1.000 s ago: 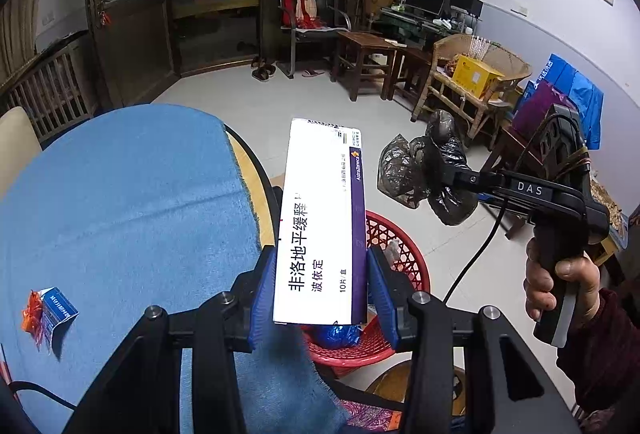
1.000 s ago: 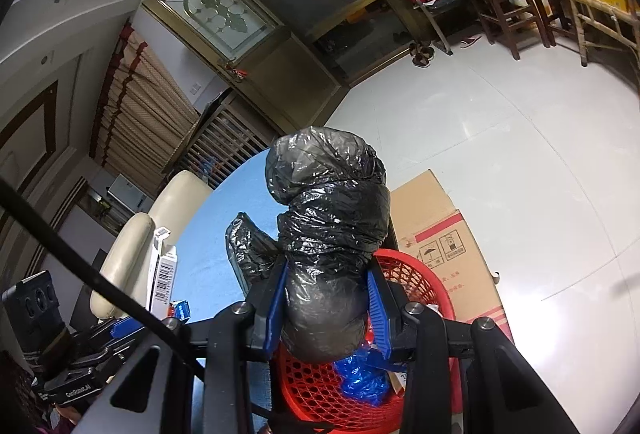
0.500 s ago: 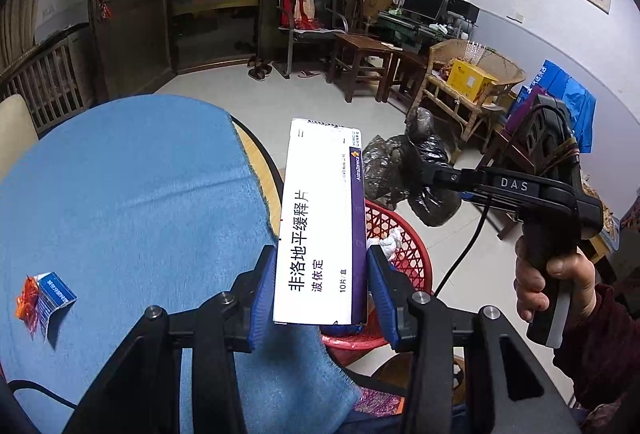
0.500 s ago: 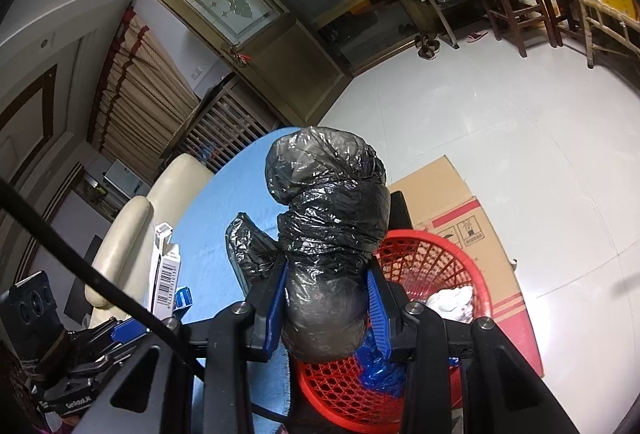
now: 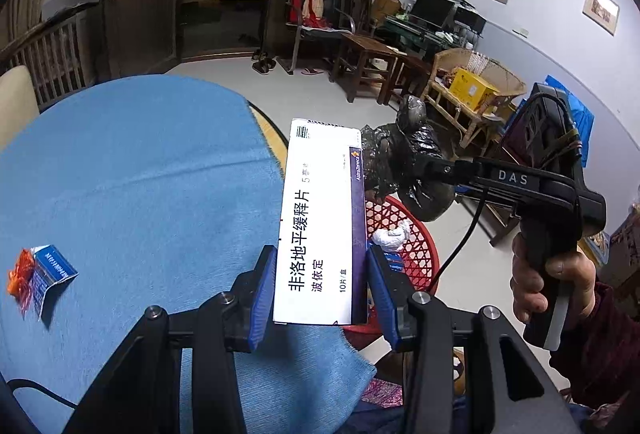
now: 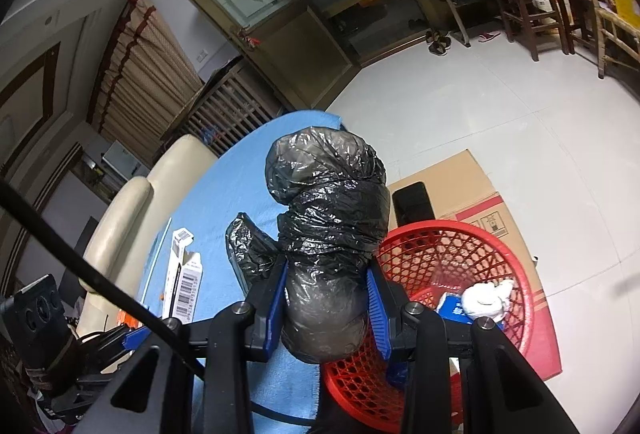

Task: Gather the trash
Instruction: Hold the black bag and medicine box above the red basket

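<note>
From the left camera, my left gripper (image 5: 322, 290) clamps a white medicine box (image 5: 320, 222) upright over the edge of the blue tablecloth (image 5: 132, 174), the red basket (image 5: 416, 246) beyond it. From the right camera, my right gripper (image 6: 327, 308) squeezes a black plastic bag (image 6: 332, 226) just beside the basket's rim.

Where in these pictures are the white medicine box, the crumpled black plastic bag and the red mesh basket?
White medicine box (image 5: 320, 230), left wrist view: its printed front face.
Crumpled black plastic bag (image 6: 332, 206), right wrist view: its twisted middle.
Red mesh basket (image 6: 460, 250), right wrist view: its inner far wall.
</note>
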A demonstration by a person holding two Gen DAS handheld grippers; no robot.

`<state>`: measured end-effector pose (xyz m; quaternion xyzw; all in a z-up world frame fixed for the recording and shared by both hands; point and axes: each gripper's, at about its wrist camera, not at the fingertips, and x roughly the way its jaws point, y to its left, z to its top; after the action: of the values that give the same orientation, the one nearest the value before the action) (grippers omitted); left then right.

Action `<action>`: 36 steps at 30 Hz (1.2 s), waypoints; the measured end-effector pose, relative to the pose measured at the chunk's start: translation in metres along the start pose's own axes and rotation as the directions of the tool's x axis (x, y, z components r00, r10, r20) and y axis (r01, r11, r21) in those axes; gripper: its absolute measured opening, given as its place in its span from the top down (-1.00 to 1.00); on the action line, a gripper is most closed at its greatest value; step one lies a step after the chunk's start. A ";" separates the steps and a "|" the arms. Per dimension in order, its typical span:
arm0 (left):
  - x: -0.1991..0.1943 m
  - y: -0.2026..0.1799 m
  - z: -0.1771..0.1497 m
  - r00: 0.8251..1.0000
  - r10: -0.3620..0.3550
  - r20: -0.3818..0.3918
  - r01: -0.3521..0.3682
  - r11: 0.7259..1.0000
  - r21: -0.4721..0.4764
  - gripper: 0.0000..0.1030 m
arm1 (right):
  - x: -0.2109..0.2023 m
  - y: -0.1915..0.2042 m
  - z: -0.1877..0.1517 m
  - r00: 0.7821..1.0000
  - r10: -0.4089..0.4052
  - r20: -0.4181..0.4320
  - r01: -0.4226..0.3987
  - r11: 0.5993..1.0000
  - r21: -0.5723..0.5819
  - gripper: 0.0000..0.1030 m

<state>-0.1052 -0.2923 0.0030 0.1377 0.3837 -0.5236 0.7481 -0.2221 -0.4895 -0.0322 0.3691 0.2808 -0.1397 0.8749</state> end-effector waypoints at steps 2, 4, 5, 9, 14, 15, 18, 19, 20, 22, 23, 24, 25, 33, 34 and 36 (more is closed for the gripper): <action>0.000 0.005 0.000 1.000 0.004 -0.001 -0.004 1.000 -0.014 0.09 | 0.002 0.004 0.001 1.000 0.001 -0.006 -0.001 1.000 -0.009 0.25; 0.001 0.009 -0.001 1.000 0.012 -0.001 -0.012 1.000 -0.025 0.09 | 0.002 0.005 0.001 1.000 0.002 -0.003 -0.002 1.000 -0.012 0.25; 0.001 0.010 -0.002 1.000 0.014 -0.003 -0.015 0.999 -0.029 0.09 | 0.002 0.006 0.001 1.000 0.000 -0.002 0.000 1.000 -0.014 0.25; 0.003 0.010 -0.003 1.000 0.022 -0.005 -0.022 0.999 -0.029 0.09 | 0.002 0.006 0.002 1.000 0.000 -0.004 0.000 1.000 -0.004 0.25; 0.000 0.005 -0.001 1.000 0.024 -0.002 -0.024 1.000 -0.014 0.09 | 0.002 0.005 0.001 1.000 0.005 -0.004 -0.005 1.000 -0.004 0.25; 0.000 0.003 0.000 1.000 0.026 -0.002 -0.026 1.000 -0.012 0.09 | 0.002 0.005 0.001 1.000 0.006 -0.002 -0.006 1.000 -0.003 0.25; 0.001 0.000 0.001 1.000 0.025 -0.008 -0.025 1.000 -0.008 0.09 | -0.002 0.000 0.002 1.000 0.008 0.008 -0.008 1.000 0.004 0.25; 0.002 -0.002 0.001 1.000 0.028 -0.010 -0.028 1.000 -0.003 0.09 | -0.003 -0.001 0.001 1.000 0.008 0.011 -0.008 1.000 0.006 0.25; 0.003 -0.005 0.002 0.999 0.030 -0.012 -0.030 1.000 0.002 0.09 | -0.005 -0.004 0.001 1.000 0.007 0.015 -0.007 1.000 0.010 0.25; 0.005 -0.009 0.004 0.999 0.029 -0.017 -0.029 1.000 0.013 0.09 | -0.010 -0.010 0.001 1.000 0.004 0.029 -0.005 1.000 0.023 0.25; 0.006 -0.011 0.006 0.999 0.026 -0.019 -0.026 0.999 0.020 0.09 | -0.013 -0.014 0.002 0.999 0.003 0.035 -0.004 1.000 0.031 0.25; 0.008 -0.015 0.007 0.999 0.024 -0.021 -0.023 0.999 0.030 0.09 | -0.016 -0.015 0.002 0.999 0.001 0.040 -0.003 0.999 0.037 0.25; 0.010 -0.016 0.008 1.000 0.021 -0.023 -0.021 0.999 0.037 0.09 | -0.019 -0.019 0.002 0.999 -0.002 0.046 0.000 0.999 0.044 0.25; 0.046 -0.030 0.022 0.995 -0.024 -0.093 0.031 0.997 0.073 0.09 | -0.034 -0.054 -0.001 0.998 -0.032 0.050 0.025 0.991 0.131 0.25; 0.050 -0.033 0.023 0.995 -0.026 -0.096 0.034 0.997 0.075 0.09 | -0.035 -0.057 -0.002 0.998 -0.038 0.049 0.031 0.990 0.135 0.25; 0.054 -0.038 0.027 0.995 -0.029 -0.099 0.038 0.996 0.087 0.09 | -0.037 -0.062 -0.004 0.998 -0.051 0.045 0.044 0.989 0.141 0.25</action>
<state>-0.1189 -0.3611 -0.0107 0.1898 0.3985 -0.5452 0.7127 -0.2812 -0.5279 -0.0482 0.4194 0.2576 -0.1890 0.8497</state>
